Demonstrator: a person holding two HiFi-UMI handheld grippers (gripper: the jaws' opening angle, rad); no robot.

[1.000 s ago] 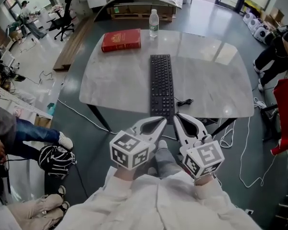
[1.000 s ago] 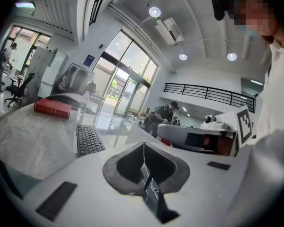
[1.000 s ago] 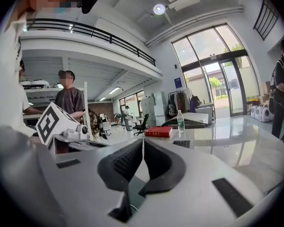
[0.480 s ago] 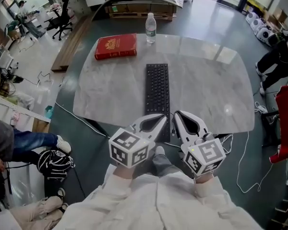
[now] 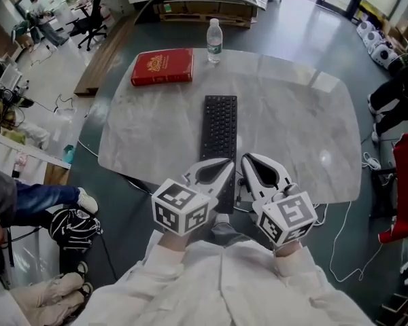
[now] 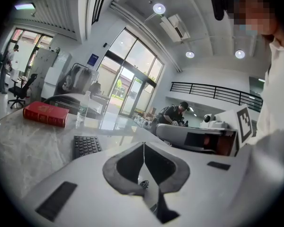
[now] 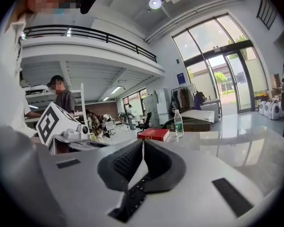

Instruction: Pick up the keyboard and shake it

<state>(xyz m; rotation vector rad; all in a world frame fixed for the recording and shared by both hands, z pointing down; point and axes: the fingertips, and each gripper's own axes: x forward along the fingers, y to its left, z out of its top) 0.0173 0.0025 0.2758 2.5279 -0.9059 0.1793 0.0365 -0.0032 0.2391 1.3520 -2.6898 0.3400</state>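
Observation:
A black keyboard [image 5: 219, 129] lies lengthwise down the middle of the pale marble table [image 5: 296, 124], its near end hidden under my grippers. My left gripper [image 5: 229, 164] and right gripper [image 5: 245, 158] hover side by side over the table's near edge, both shut and empty. In the left gripper view the shut jaws of the left gripper [image 6: 143, 144] point past the keyboard [image 6: 85, 145], which lies ahead to the left. Below the right gripper [image 7: 143, 141], in the right gripper view, keyboard [image 7: 134, 196] keys show through the opening under the closed tips.
A red book [image 5: 162, 66] and a water bottle [image 5: 214, 41] stand at the table's far end. A black bag [image 5: 75, 226] and a seated person's legs are on the floor to the left. A red chair [image 5: 402, 182] and loose cables lie to the right.
Both grippers have moved forward together toward the table and now reach over the keyboard's near end. Their jaws stayed shut.

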